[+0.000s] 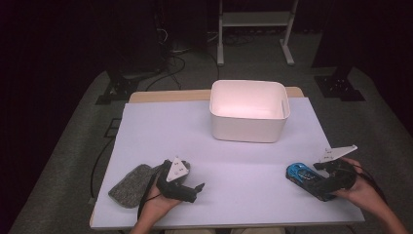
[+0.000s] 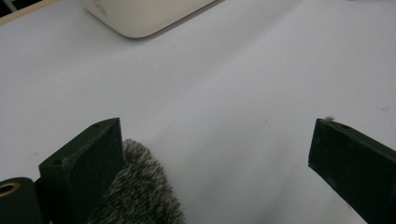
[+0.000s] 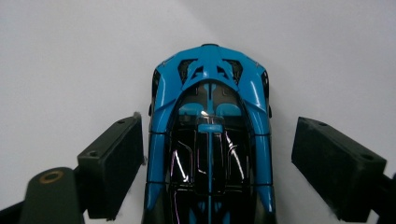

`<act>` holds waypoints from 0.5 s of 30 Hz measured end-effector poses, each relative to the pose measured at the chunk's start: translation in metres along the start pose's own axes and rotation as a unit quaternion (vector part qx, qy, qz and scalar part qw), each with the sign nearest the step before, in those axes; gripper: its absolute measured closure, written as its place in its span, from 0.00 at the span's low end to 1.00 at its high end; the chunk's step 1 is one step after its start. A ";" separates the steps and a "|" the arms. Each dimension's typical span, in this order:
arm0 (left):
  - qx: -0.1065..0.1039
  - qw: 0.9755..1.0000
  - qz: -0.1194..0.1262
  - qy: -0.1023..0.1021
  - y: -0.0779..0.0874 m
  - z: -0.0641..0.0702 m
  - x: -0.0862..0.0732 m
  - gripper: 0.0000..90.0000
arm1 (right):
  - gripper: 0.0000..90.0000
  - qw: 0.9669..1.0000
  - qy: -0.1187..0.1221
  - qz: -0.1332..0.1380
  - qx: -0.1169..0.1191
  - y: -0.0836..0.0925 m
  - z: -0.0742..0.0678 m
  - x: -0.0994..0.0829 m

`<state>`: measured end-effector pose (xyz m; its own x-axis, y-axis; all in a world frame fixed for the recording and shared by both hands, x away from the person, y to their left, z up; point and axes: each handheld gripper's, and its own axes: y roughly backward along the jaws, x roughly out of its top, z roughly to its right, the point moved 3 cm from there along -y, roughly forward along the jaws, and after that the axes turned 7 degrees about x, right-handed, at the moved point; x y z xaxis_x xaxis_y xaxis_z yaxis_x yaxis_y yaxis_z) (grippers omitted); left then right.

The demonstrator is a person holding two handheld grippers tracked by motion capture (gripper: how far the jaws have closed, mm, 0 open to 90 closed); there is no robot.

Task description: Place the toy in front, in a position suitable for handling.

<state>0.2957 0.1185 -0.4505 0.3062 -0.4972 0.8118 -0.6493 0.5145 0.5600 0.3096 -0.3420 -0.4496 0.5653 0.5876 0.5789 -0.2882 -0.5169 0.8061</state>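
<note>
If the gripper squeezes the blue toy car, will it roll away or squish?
The blue toy car looks hard and glossy, so it probably won't squish, though smooth sides may slip. It could roll forward if nudged. The right gripper straddles it, jaws open.

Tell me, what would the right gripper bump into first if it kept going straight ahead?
The blue toy car. It already sits between the right gripper's open fingers, nose pointing away. Past the car, the white table looks free as far as that view shows.

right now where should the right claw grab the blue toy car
Across the blue toy car at mid-body, coming along its length from above. Its long, flat flanks already lie between the open right claw jaws, so closing should clamp it squarely.
</note>
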 end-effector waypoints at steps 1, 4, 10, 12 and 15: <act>0.000 1.000 0.000 0.000 0.000 0.000 0.000 0.03 | 0.17 1.000 -0.003 -0.003 0.001 -0.001 0.000 -0.001; 0.000 1.000 -0.001 -0.002 0.000 0.001 0.000 0.03 | 0.17 1.000 -0.002 -0.010 -0.002 -0.003 0.001 -0.004; 0.000 1.000 0.001 0.002 -0.001 0.001 0.000 0.03 | 0.17 1.000 -0.003 -0.017 -0.002 -0.007 0.001 -0.009; 0.000 1.000 0.001 0.002 0.000 0.000 0.000 0.03 | 0.17 1.000 -0.006 -0.018 -0.001 -0.009 0.002 -0.009; 0.000 1.000 0.002 0.002 0.000 0.000 0.000 0.03 | 0.17 1.000 -0.006 -0.020 -0.002 -0.011 0.002 -0.010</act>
<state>0.2956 0.1186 -0.4508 0.3072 -0.4927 0.8142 -0.6509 0.5154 0.5574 0.3084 -0.3434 -0.4644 0.5862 0.5995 0.5449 -0.2681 -0.4912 0.8288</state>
